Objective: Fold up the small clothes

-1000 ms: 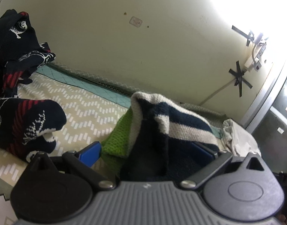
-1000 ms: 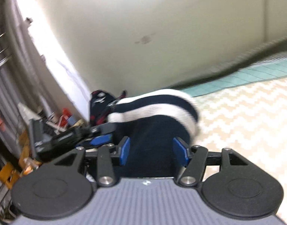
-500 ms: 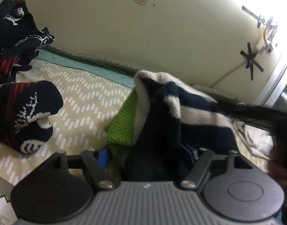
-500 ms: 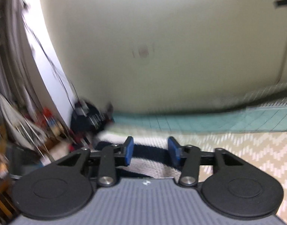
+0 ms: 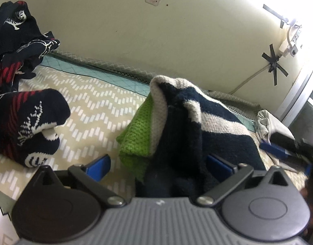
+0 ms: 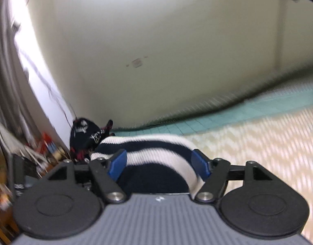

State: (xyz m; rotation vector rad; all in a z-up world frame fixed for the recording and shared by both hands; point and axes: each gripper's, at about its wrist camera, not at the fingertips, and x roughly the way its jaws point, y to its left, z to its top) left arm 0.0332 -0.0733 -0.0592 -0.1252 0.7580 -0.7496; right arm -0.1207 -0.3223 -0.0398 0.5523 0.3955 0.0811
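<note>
A: Item one, your left gripper (image 5: pixel 158 164): what does its view list?

B: Jaws spread wide, just opened further. The striped knit (image 5: pixel 197 126), navy and cream with a green panel, is heaped between them on the bed cover (image 5: pixel 99 106); the left pad stands apart from it, the right pad is half hidden by the cloth. This view alone shows the folded dark patterned garment (image 5: pixel 27 122) on your left, the dark pile (image 5: pixel 19 47) behind it, a white cloth (image 5: pixel 268 122) at the right, and the blue pad of your right gripper (image 5: pixel 277 151) beside the knit.

A: Item two, the right gripper (image 6: pixel 159 164)?

B: Blurred view. Jaws partly open, just widened, straddling the striped knit; whether the pads press it, you cannot tell. Only this view shows the cluttered shelf edge (image 6: pixel 23 153) at left.

A: Edges, open room?

B: The wall (image 5: pixel 156 40) bounds the far side along the teal border (image 5: pixel 85 71). Bare cover lies between knit and folded garment.
</note>
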